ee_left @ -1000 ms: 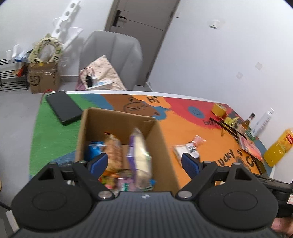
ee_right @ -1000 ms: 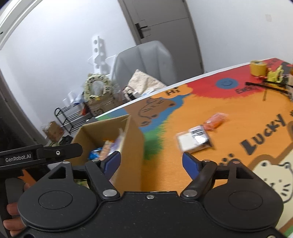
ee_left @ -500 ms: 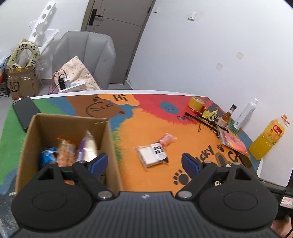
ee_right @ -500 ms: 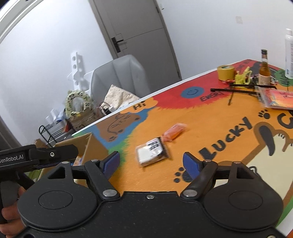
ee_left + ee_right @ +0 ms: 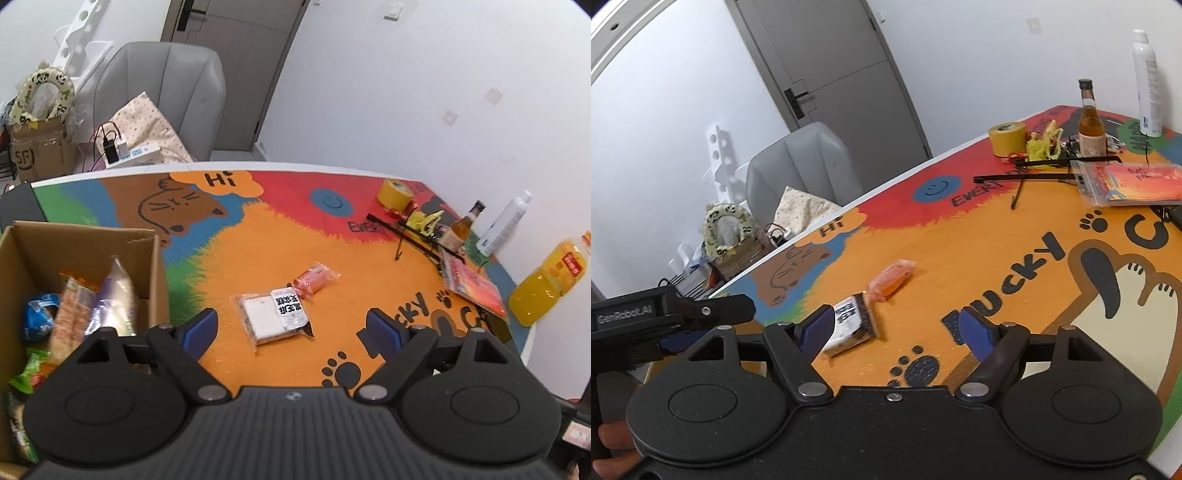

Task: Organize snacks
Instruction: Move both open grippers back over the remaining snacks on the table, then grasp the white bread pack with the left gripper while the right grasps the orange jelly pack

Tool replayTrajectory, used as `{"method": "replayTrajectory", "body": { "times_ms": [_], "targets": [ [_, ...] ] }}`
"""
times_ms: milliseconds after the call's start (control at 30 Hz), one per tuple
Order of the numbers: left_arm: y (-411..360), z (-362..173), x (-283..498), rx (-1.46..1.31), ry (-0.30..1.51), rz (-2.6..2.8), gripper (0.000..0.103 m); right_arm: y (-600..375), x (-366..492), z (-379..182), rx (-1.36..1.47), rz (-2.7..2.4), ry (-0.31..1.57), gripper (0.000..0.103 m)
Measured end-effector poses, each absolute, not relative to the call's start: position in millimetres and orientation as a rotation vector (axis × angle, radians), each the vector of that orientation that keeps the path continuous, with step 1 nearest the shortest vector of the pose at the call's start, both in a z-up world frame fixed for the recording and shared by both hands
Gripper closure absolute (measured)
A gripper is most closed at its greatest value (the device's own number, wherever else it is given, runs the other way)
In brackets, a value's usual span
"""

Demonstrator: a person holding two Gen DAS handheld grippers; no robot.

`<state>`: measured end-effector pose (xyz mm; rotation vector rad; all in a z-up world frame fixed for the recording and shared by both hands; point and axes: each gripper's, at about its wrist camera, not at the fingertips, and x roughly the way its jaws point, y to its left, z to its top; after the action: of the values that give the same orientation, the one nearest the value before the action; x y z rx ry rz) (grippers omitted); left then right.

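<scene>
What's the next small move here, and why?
Probably ease the left gripper down onto the white snack packet: its jaws are open and empty, the packet lies flat on the mat just ahead of them, outside the cardboard box, with an orange packet touching its far corner.

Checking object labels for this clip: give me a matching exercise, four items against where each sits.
Items:
1. purple snack bag
2. orange snack packet
3. yellow tape roll
4. orange juice bottle

Places:
A. red part of the mat
B. inside the cardboard box
C. table's right edge, by the wall
D. orange area, beside the white packet

Pairs: 1-B, 2-D, 3-A, 4-C
</scene>
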<state>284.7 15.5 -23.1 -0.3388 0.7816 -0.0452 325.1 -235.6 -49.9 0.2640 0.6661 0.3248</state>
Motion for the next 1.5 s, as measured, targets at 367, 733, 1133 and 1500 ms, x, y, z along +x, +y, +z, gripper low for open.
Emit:
{"method": "replayTrajectory", "body": {
  "times_ms": [367,733,1133,1500],
  "targets": [
    [-4.9,-49.0,331.2,-0.376,0.836,0.020,0.017,-249.0,356.5,-71.2,0.331,0.271,0.694,0.027],
    [-11.4,-88.3,364.1,-0.378,0.910,0.114,0.017,-250.1,382.0,-93.1,0.363,0.277,0.735,0.027],
    [-13.6,-112.1,378.5,-0.377,0.917,0.179,0.017,-249.9,397.3,-108.8,0.373,0.271,0.758,0.027],
    [-17.3,-124.5,384.0,-0.314,0.905,0.220,0.022,-245.3,409.1,-119.7,0.388,0.266,0.776,0.027]
  ]
}}
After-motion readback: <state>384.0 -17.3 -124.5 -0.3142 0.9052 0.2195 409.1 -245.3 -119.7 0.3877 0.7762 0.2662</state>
